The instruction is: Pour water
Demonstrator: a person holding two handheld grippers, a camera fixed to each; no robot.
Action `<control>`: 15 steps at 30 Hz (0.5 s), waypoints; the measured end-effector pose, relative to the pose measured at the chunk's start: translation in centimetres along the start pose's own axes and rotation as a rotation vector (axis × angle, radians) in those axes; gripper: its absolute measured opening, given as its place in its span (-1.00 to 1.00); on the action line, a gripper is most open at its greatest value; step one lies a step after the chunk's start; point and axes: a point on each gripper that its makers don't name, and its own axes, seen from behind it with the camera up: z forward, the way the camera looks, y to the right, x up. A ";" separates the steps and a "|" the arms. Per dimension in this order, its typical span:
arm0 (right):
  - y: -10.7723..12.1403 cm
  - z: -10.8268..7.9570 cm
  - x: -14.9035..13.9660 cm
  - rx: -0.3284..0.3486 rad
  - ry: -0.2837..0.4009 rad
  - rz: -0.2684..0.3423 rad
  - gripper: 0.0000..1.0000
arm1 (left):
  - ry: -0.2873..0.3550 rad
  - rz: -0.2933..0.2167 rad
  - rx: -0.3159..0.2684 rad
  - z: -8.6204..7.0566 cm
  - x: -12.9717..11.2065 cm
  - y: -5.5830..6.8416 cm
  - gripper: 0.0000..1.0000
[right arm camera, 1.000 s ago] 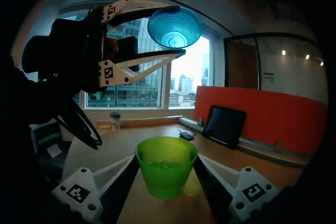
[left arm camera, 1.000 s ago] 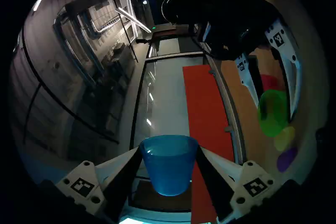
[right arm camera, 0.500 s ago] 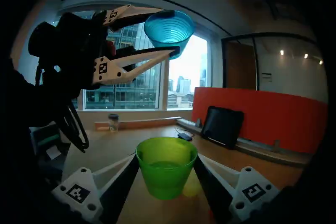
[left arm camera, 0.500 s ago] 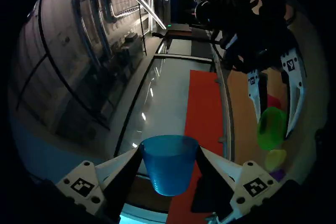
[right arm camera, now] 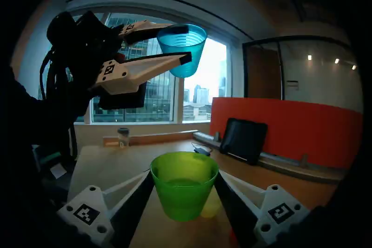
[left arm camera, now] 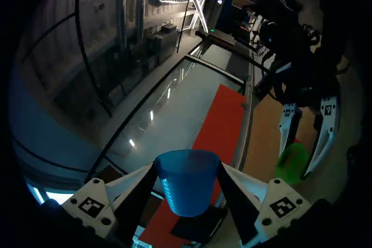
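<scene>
Gripping a blue cup (left arm camera: pixel 187 190) between its two fingers, the left gripper (left arm camera: pixel 187 172) presses on the cup's sides from both flanks, as its own view shows at the bottom centre. In the right gripper view that same left gripper (right arm camera: pixel 184 41) hangs high in front of the window (right arm camera: pixel 139 103), with the blue cup (right arm camera: pixel 182 55) tipped so that its mouth faces partly sideways, above and well apart from the green cup (right arm camera: pixel 184 192). The right gripper (right arm camera: pixel 184 176) holds the green cup clamped between its fingers, upright over the wooden desk (right arm camera: pixel 111 166); a liquid level shows through the cup's wall. Whether its base touches the desk cannot be told. A yellow object (right arm camera: pixel 211 207) sits just behind the green cup on the desk, too hidden to name. Seen from the left gripper view, the right gripper (left arm camera: pixel 295 162) is farther off on the right, closed on the green cup (left arm camera: pixel 290 164). An orange partition (right arm camera: pixel 297 127) runs along the desk's right edge, and a dark tablet (right arm camera: pixel 242 138) leans against it. A small jar (right arm camera: pixel 122 136) stands at the desk's far edge beneath the window.
</scene>
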 end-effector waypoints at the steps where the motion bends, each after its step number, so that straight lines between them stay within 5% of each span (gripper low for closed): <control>1: 0.0 0.0 0.0 -0.001 0.000 0.000 0.79 | 0.000 -0.022 0.000 0.0 -0.1 0.0 0.75; 15: -0.3 -0.3 0.4 0.001 0.005 -0.003 0.79 | -0.033 -0.307 0.004 -0.7 -1.4 -0.2 0.75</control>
